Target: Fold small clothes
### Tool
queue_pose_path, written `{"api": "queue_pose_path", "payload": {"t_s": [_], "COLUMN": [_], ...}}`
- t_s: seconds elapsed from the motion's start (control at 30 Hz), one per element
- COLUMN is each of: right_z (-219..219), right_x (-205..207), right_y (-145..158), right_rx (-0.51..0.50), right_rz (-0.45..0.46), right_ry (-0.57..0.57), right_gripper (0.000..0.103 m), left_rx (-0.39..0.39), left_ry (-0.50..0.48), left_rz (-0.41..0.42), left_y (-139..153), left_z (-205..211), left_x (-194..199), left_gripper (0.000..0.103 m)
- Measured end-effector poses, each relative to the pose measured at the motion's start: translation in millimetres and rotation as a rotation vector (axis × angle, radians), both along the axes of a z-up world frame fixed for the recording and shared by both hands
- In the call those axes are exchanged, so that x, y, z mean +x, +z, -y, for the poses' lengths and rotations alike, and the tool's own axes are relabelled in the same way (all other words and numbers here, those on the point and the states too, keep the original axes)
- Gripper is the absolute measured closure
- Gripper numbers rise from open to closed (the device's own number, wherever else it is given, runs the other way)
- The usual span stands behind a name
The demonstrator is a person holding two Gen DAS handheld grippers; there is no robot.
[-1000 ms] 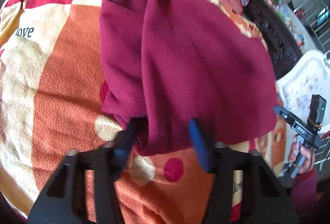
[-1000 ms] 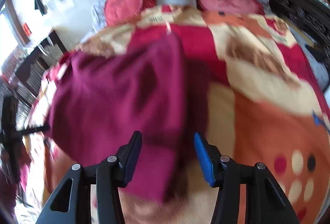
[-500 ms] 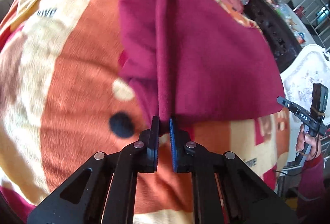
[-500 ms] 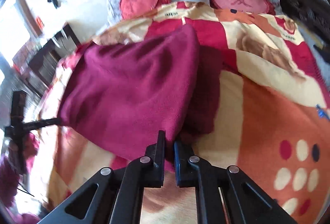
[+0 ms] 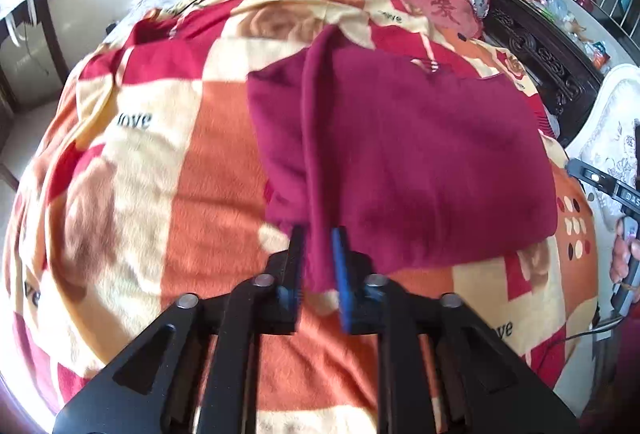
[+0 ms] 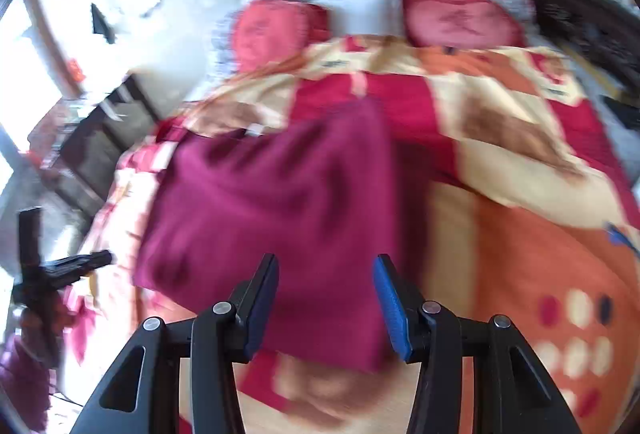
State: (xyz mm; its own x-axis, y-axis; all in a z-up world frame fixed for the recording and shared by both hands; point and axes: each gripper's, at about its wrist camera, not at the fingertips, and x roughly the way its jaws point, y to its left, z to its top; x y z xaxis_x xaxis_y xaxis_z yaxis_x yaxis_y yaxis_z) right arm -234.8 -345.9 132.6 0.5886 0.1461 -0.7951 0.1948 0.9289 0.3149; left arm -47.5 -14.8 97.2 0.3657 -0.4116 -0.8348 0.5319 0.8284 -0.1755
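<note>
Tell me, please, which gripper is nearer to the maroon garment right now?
Left. The left gripper has a raised fold of the maroon garment pinched between its fingers, while the right gripper is open, with the garment's near edge lying in its gap, unclamped.

Each tool (image 5: 318,266) (image 6: 326,298) is black, with silver screws and blue pads (image 6: 390,310); the sleeve (image 6: 22,386) looks maroon.

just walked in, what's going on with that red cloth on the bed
A person is folding a maroon garment on a bed covered by an orange patterned blanket, using two handheld grippers. The left gripper pinches a raised fold of the garment's near edge. The right gripper is open, with the garment's near corner between its fingers.
</note>
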Motion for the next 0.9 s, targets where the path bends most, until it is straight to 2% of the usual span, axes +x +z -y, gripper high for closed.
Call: {"api": "queue_pose_path", "payload": {"t_s": [0.03,0.07,0.13,0.23,0.43,0.57,0.63,0.67,0.73,0.8,0.9], "right_z": [-8.3,-19.1,-42.2,-68.3,-97.9,-95.7,-88.1,-84.6,-79.0,-77.0,-75.6], "right_x": [13.1,25.3,52.3,94.8,157.0,182.3,198.4,203.2,210.6,216.8,216.7], "right_y": [-0.7,-1.1,-3.2,-12.2,-34.9,-45.4,-59.6,-65.6,-72.8,-75.9,-64.2], "right_rx": [0.001,-0.012,-0.051,-0.063,-0.115,-0.200,-0.231,-0.230,-0.241,-0.257,-0.230], "right_rz": [0.000,0.001,0.014,0.022,0.014,0.026,-0.013,-0.034,-0.004,-0.023,-0.022], "right_ry": [0.022,0.044,0.096,0.170,0.230,0.176,0.135,0.128,0.125,0.134,0.120], "right_gripper": [0.056,0.056,0.056,0.056,0.056,0.056,0.056,0.056,0.056,0.056,0.056], "left_rx": [0.006,0.005,-0.007,0.022,0.047,0.062,0.063,0.063,0.062,0.052,0.033], "left_ry": [0.009,0.022,0.033,0.046,0.063,0.056,0.054,0.053,0.050,0.051,0.052], "left_rz": [0.000,0.000,-0.006,-0.006,-0.010,-0.009,-0.014,-0.016,-0.018,-0.021,-0.030], "left_y": [-1.3,-3.3,-8.9,-18.3,-35.5,-42.4,-46.1,-47.7,-49.4,-50.2,-51.7], "left_z": [4.8,10.6,20.7,33.7,51.2,57.3,59.5,59.8,60.9,59.6,56.1], "left_x": [1.9,4.2,8.7,16.1,28.7,34.1,36.7,37.5,39.0,39.3,39.6], "left_gripper": [0.069,0.066,0.066,0.065,0.065,0.065,0.065,0.065,0.065,0.065,0.065]}}
